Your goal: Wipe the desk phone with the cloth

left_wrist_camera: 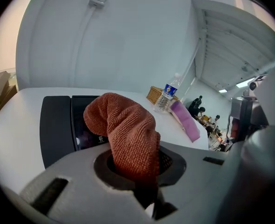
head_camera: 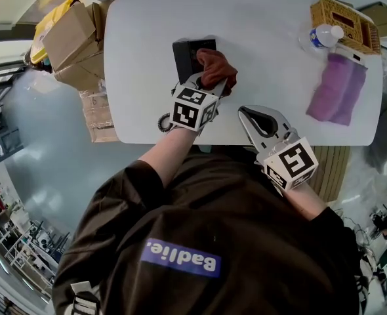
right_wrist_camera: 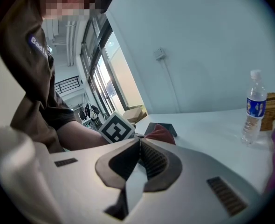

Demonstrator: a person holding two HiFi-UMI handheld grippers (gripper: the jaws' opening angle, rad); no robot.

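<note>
The cloth (head_camera: pixel 214 66) is pinched in the left hand-held gripper (head_camera: pixel 210 83) just over the desk phone's (head_camera: pixel 183 56) right side, while the closed, empty right hand-held gripper (head_camera: pixel 249 117) is held farther off.

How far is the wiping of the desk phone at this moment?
Done: the cloth is clamped in the left gripper. In hand: it is held over the desk phone, near its screen. Left: the wiping itself; how much is already clean cannot be judged. The right gripper is shut, empty, away from the phone.
</note>
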